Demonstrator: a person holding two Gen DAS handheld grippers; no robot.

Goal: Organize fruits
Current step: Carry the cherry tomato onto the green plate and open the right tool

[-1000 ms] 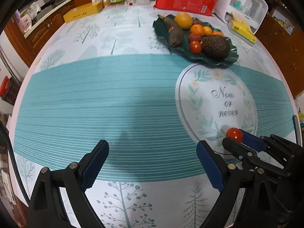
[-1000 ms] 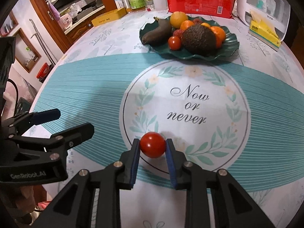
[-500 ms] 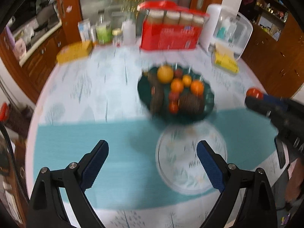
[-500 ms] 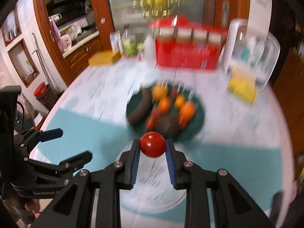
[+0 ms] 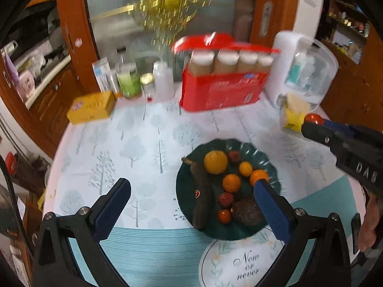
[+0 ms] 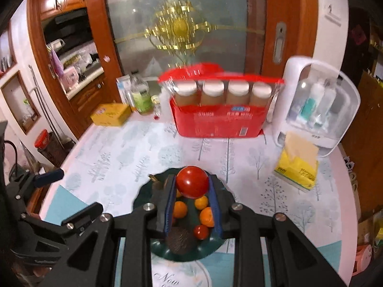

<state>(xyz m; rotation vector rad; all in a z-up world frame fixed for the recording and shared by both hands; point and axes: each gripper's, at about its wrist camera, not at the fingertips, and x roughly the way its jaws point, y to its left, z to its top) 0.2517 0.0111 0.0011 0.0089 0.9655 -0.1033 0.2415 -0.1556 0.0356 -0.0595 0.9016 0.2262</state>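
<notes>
Right gripper clamped on a red tomato, blue pads pressing both flanks, fruit seated right at the fingertips and bulging above them. Held up in the air over the dark green plate, well clear of the tablecloth. Seen from the left wrist view, same tomato peeping out at the very tip of the right gripper, off to the right and beyond the plate's far rim in that picture; true height above the plate hard to judge from either view.

Left gripper spread as wide as it goes, jaws just opened further, nothing between the pads, only tablecloth and plate showing through the gap. Right-hand pad overlapping the plate's near edge in the picture, not touching any fruit.

On the plate: a long dark banana along the left side, a yellow-orange citrus behind, smaller oranges in the middle, a dark avocado at the front, a second small tomato just beside it, reddish lychee-like fruits between.

Behind the plate, at the table's far edge: a red pack of cups, a yellow box, a yellow tissue pack. Background somewhat blurred.
</notes>
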